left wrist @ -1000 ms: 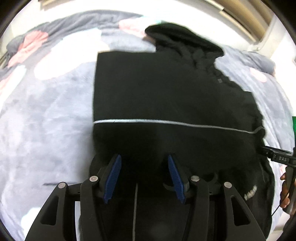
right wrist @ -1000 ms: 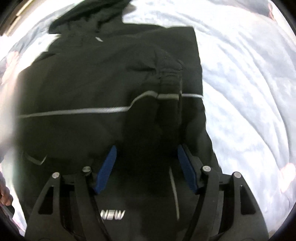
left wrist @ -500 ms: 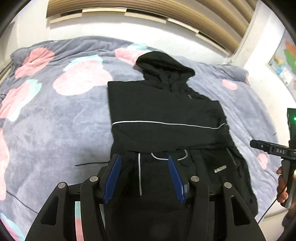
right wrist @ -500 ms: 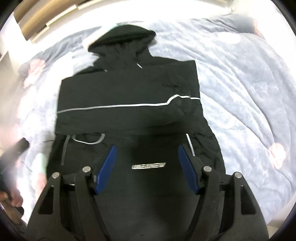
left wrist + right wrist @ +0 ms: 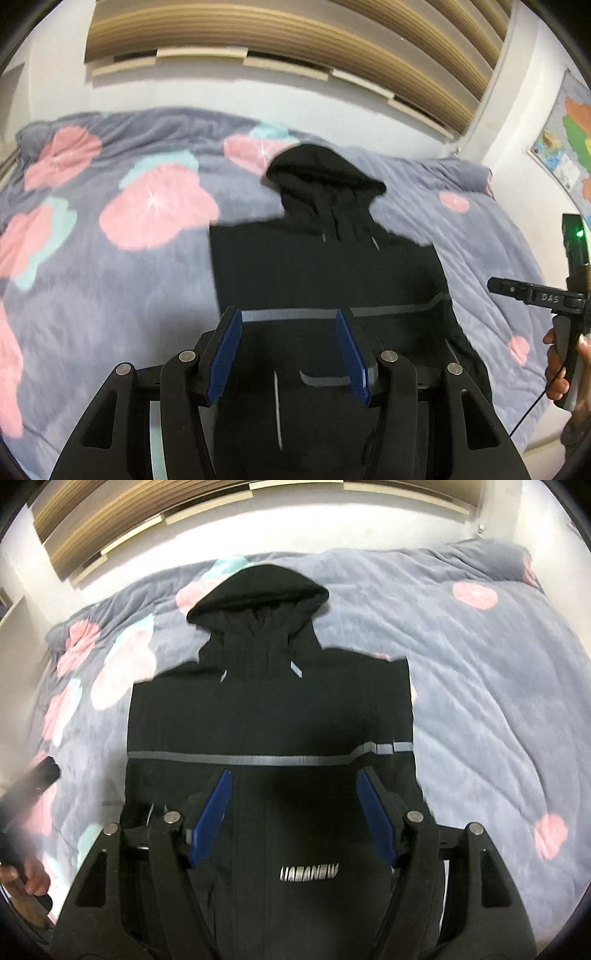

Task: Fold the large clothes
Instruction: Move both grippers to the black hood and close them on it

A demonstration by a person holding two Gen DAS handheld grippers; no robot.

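Both claws, left claw and right claw, stand apart and empty above the black hooded jacket. It lies flat on the bed, sleeves folded in: soft, bulky, probably slippery (grip the hem corners nearest).

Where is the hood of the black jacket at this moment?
In both wrist views the hood is at the far end of the black jacket, lying on the grey flowered blanket towards the wall with the wooden slats.
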